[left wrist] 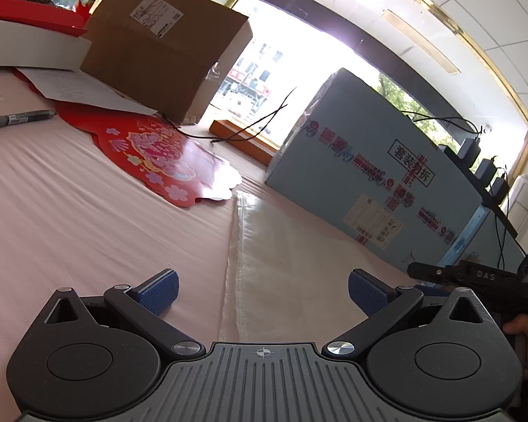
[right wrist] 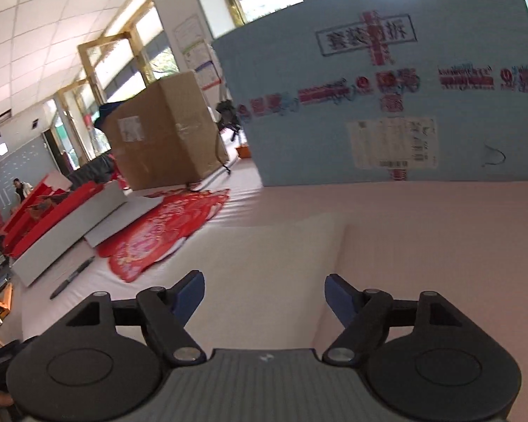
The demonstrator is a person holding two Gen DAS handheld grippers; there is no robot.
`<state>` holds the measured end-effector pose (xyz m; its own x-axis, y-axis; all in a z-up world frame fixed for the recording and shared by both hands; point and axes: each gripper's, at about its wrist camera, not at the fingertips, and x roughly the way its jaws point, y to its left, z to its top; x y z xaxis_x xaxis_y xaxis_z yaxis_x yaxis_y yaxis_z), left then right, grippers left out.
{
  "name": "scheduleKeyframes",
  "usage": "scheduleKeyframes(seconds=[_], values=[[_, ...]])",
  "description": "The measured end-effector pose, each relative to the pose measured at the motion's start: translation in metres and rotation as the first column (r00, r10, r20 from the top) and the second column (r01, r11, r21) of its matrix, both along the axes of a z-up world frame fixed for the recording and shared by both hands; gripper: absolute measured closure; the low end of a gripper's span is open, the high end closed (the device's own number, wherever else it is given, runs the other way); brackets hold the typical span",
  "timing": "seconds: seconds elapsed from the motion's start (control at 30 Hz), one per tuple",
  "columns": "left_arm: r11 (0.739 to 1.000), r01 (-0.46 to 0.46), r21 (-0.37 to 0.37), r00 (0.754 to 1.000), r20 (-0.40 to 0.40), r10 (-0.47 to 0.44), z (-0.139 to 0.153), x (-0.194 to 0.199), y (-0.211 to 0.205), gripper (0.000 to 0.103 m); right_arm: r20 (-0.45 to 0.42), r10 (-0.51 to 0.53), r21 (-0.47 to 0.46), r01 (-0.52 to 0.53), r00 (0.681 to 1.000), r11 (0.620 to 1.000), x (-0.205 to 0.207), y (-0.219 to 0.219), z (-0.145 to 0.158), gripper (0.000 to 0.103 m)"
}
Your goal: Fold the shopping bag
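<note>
The shopping bag is a flat, pale cream sheet lying on the pink tablecloth. In the left wrist view its left edge runs between my fingers. My left gripper is open and empty, low over the bag's near end. In the right wrist view the bag lies flat ahead, its right edge near the right finger. My right gripper is open and empty just above the bag. The right gripper also shows at the right edge of the left wrist view.
A light blue carton stands close behind the bag, also in the right wrist view. A brown cardboard box, a red decorated paper cutout, a grey marker and red-and-white trays lie to the left.
</note>
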<state>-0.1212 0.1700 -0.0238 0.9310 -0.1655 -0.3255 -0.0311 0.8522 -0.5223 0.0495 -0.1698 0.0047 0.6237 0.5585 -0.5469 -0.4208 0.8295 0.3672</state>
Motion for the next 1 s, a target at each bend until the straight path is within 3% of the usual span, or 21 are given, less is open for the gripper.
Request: scheduleKeyframes(seconds=[0.17,0.27,0.37,0.4,0.53,0.67,0.77,0.9,1.0], values=[[1.0,0.004,0.0,1.0,0.001,-0.004,-0.001,0.0,0.005,0.0,-0.192,-0.014,0.161,0.046,0.981,0.986,0.064,-0.015,-0.033,0.05],[1.0,0.002,0.004,1.0,-0.003,-0.002,-0.001,0.001,0.003,0.0,-0.226,0.007,0.211,0.042,0.974,0.977,0.094,-0.008,-0.042,0.053],[1.0,0.003,0.006,1.0,-0.006,-0.003,-0.001,0.002,0.003,0.0,-0.281,0.007,0.253,0.067,0.96,0.965,0.116,-0.006,-0.047,0.065],[1.0,0.003,0.006,1.0,-0.007,-0.003,-0.001,0.002,0.003,0.0,-0.292,0.005,0.246,0.07,0.957,0.967,0.121,-0.002,-0.049,0.075],[1.0,0.003,0.008,1.0,-0.011,-0.003,0.0,0.002,0.002,0.0,-0.259,0.001,0.174,0.045,0.966,0.984,0.117,0.008,-0.047,0.096],[1.0,0.003,0.007,1.0,-0.009,-0.003,-0.001,0.002,0.002,0.0,-0.201,-0.057,0.122,0.083,0.978,0.989,0.101,0.002,-0.037,0.098],[1.0,0.004,0.0,1.0,-0.001,-0.004,-0.001,0.0,0.002,0.0,-0.153,-0.175,0.136,0.196,0.973,0.971,0.085,-0.021,-0.024,0.099],[1.0,-0.002,0.014,1.0,0.007,0.002,0.001,-0.003,0.001,0.0,-0.078,-0.357,0.133,0.365,0.931,0.922,0.048,-0.055,-0.007,0.099],[0.992,-0.002,0.13,1.0,0.026,-0.002,0.013,-0.008,-0.017,0.0,-0.024,-0.495,0.143,0.493,0.868,0.858,0.006,-0.083,0.004,0.099]])
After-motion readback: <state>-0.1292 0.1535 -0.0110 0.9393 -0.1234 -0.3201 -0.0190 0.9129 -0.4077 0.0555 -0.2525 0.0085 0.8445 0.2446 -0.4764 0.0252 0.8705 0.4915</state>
